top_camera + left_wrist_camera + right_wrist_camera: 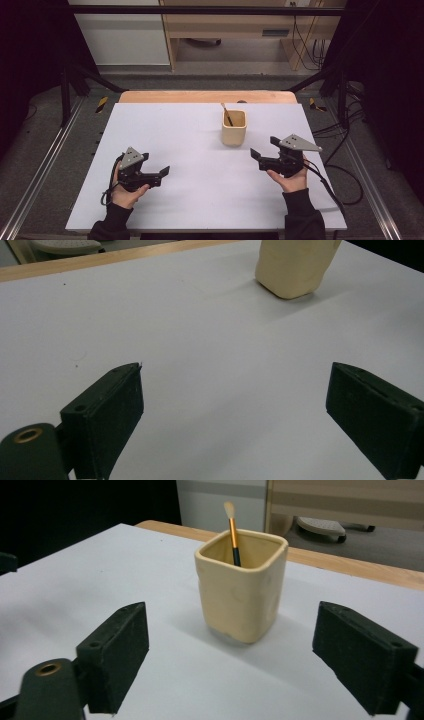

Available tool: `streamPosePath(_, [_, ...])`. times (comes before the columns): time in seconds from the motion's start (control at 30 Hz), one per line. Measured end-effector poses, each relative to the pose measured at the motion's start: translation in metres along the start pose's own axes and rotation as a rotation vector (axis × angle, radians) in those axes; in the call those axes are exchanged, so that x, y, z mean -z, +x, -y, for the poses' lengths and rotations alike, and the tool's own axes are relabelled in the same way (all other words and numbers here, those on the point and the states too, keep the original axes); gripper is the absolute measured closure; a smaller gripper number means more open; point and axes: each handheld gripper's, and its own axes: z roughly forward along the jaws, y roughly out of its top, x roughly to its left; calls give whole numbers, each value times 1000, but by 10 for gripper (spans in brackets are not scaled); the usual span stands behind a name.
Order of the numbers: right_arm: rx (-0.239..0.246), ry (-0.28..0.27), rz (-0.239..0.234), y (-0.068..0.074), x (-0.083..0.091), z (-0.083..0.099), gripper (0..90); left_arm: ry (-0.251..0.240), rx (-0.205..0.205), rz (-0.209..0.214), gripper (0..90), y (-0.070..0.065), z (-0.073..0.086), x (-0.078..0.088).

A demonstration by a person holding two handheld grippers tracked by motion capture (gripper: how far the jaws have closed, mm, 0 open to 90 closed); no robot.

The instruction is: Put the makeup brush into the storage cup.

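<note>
My left tool rests on the white tabletop, jaws spread, nothing between them, well apart from the work. The cream square cup stands upright right of centre, a makeup brush leaning inside, bristles up, long axis near vertical. My right tool is nearer, jaws wide and empty, cup straight ahead. I read no labels or writing.

We observed that the cream square-mouthed cup stood upright on the white table, toward its far right part, with a slim orange-and-black brush leaning inside, pale bristles up.
</note>
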Motion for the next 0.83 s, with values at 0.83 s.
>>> streamPosePath(0.83, [-36, 59, 51, -22, 25, 41, 42, -14, -7, 5, 73, 5, 0, 6])
